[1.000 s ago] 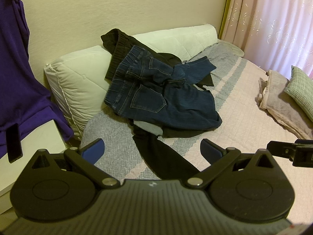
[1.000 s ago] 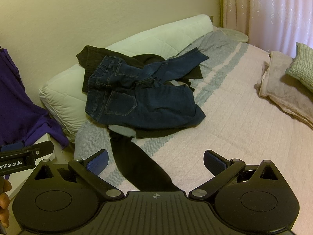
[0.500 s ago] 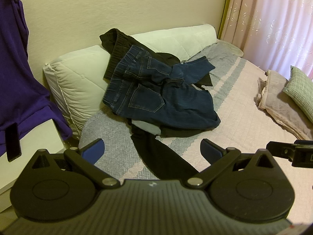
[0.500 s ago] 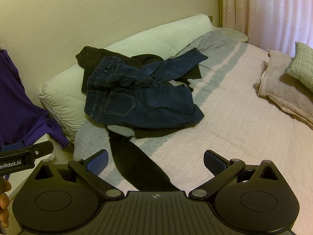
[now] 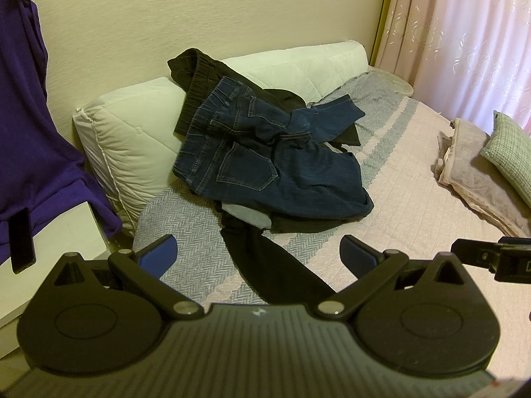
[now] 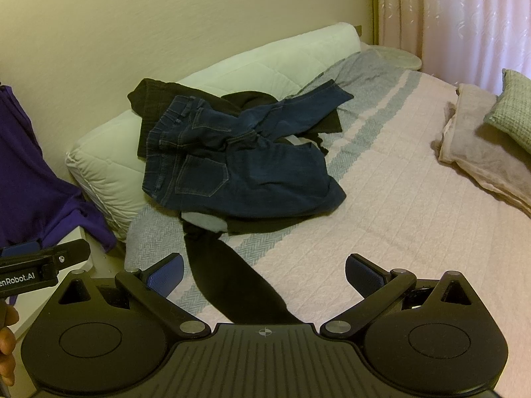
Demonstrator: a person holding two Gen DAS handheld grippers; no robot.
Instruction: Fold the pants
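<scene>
A crumpled pair of dark blue jeans (image 5: pixel 282 165) (image 6: pixel 239 172) lies on top of a heap at the head of the bed, partly resting on the white pillow. Black pants (image 5: pixel 265 265) (image 6: pixel 232 282) lie under them, one leg trailing toward me. A grey garment (image 5: pixel 247 217) peeks out between the two. My left gripper (image 5: pixel 259 255) hangs open above the black leg, holding nothing. My right gripper (image 6: pixel 264 272) is also open and empty, short of the heap.
A long white pillow (image 5: pixel 132 139) lines the cream wall. The pink-and-grey bedspread (image 6: pixel 398 215) stretches to the right, with folded beige cloth (image 6: pixel 481 165) and a green cushion (image 6: pixel 511 106). Purple clothing (image 5: pixel 30 149) hangs at left over a white bedside table (image 5: pixel 49 232). Pink curtains (image 5: pixel 464 33) hang behind.
Both grippers have drifted slightly, so the heap sits a little differently in each view. Nothing on the bed has moved and both grippers stay open.
</scene>
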